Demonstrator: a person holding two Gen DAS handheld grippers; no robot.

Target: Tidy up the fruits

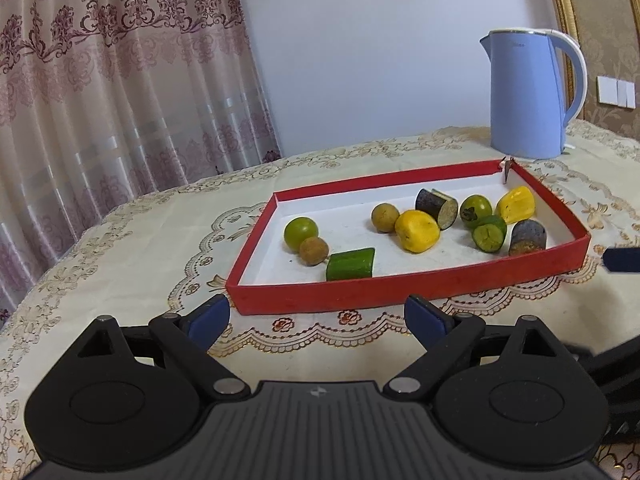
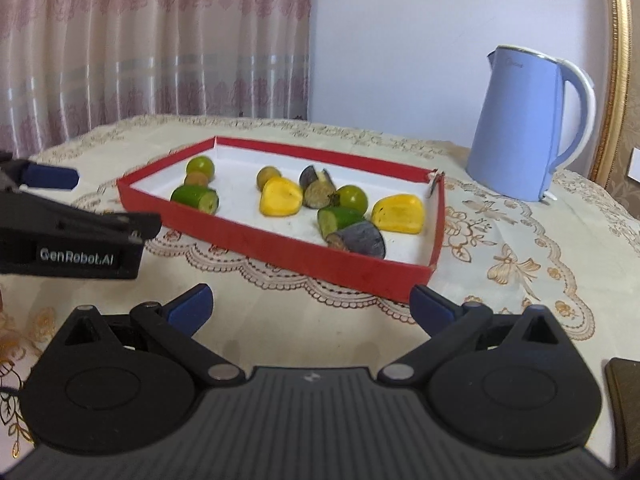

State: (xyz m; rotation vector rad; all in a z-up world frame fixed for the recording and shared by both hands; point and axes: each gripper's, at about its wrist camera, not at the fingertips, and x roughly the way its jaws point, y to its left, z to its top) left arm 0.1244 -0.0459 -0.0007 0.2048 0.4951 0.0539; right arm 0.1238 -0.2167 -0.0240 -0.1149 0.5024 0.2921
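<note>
Left tongs (image 1: 316, 316) apart, right tongs (image 2: 312, 306) apart, both angled down before red tray (image 1: 400, 290)

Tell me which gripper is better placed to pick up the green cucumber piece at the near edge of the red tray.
Left, probably. The left gripper stands open, and the cucumber piece lies just beyond the tray wall ahead of it. From the right gripper, also open and empty, that piece sits off toward the far left corner.

Soft daylight filtering through the curtain (image 1: 120, 100), shadows staying faint, fisheye bending the edges, corners darkening, right wrist view blurring slightly.
</note>
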